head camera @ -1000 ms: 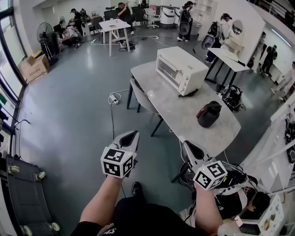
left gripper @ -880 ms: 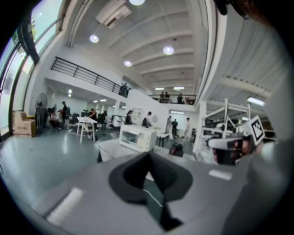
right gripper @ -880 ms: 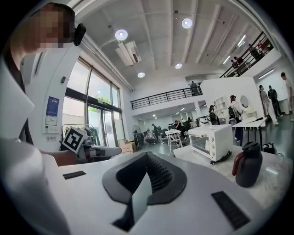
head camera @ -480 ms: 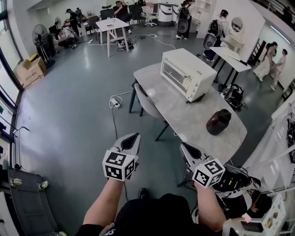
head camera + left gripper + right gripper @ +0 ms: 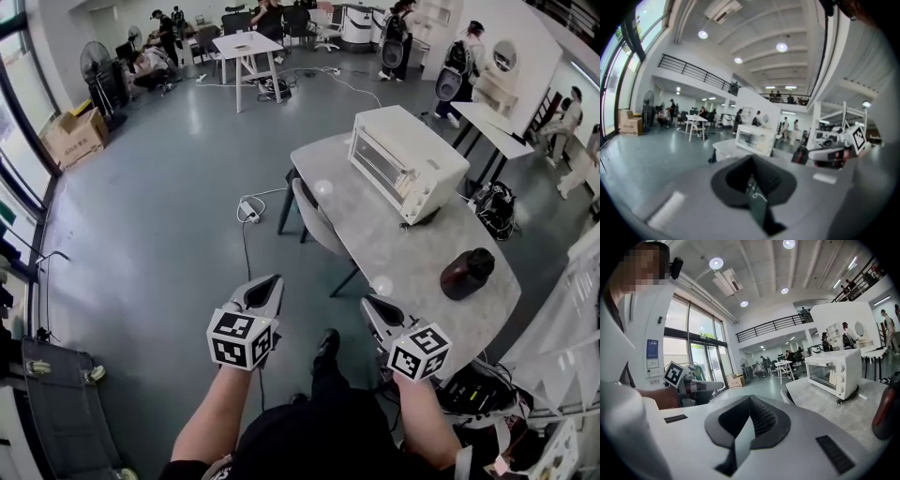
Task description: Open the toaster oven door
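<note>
Closest to me are my two tools, held out low in front of my body over the grey floor [image 5: 159,234]. My left tool [image 5: 270,284] is pinched tight with nothing in it. My right tool [image 5: 370,305] is pinched tight and empty too. I think they are closed because there is nothing to grab out here. My shoe [image 5: 325,345] shows on the floor between them.

A bit farther, up and to the right, is the desk [image 5: 375,234]. Its near end is just past my right tool. A dark jug [image 5: 467,273] stands on that near part, and a grey chair [image 5: 314,220] is tucked in at the desk's left side.

The toaster oven [image 5: 405,161] sits at the far end of the desk, well apart from both tools and from the jug. Its glass door [image 5: 380,169] faces the chair side and looks closed, so the job is not started yet. The handle seems to run along the top of the door, so I guess it pulls down. I would have to get much closer and spread one tool first.

Far behind are a white table [image 5: 246,45], a fan [image 5: 97,64], a cardboard box [image 5: 75,134] and some people
</note>
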The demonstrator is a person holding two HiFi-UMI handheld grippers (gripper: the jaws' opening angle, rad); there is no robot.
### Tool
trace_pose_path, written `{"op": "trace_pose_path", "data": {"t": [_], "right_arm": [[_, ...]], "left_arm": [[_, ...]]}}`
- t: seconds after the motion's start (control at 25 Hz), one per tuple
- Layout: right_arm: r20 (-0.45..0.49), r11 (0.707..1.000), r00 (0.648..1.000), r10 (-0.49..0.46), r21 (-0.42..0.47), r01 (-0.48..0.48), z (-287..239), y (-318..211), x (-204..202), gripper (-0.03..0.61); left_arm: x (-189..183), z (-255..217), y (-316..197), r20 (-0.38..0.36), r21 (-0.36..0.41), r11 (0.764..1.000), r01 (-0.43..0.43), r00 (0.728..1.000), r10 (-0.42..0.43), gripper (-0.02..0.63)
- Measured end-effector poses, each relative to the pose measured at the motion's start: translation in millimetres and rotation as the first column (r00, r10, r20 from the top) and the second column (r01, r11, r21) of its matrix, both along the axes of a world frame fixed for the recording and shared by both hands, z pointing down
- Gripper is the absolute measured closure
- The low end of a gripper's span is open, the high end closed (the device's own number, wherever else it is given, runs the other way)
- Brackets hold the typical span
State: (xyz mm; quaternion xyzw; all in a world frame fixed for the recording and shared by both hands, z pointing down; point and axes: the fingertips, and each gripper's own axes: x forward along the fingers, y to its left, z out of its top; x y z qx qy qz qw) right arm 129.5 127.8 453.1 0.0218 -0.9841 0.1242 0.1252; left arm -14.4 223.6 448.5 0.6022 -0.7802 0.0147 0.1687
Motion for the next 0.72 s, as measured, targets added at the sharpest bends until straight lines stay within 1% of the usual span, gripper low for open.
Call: {"op": "trace_pose_path", "data": {"t": [0.16, 0.32, 0.48, 0.6, 0.72], "right_arm": [[0.023, 1.0, 0.999, -0.026, -0.008, 0.026, -1.3, -31.8, -42.0, 0.583], [0.035, 0.998, 0.998, -0.06, 0.01, 0.059, -8.8, -86.6, -87.6, 0.583], [0.024, 0.995, 0.995, -0.097, 0.04, 0.096, -18.8, -149.5, -117.5, 0.583], [0.017, 0.991, 0.994, -0.11, 0.073, 0.109, -21.2, -181.6, -140.0, 0.583], [0.016, 0.992, 0.995, -0.103, 0.078, 0.101, -20.3, -208.6, -155.0, 0.583]], "left_arm": [[-41.0, -9.9, -29.1, 0.027, 0.004, 1.0, 0.022, 0.999, -0.022, 0.606], [-83.9, -21.8, -84.2, 0.051, 0.017, 0.999, 0.044, 0.998, -0.045, 0.606], [-105.7, -29.4, -155.8, 0.051, 0.015, 0.999, 0.042, 0.998, -0.042, 0.606], [-124.9, -27.9, -195.9, 0.048, 0.013, 0.999, 0.03, 0.998, -0.031, 0.606], [-136.7, -28.3, -231.3, 0.054, 0.008, 1.0, 0.001, 0.999, -0.002, 0.606]]}}
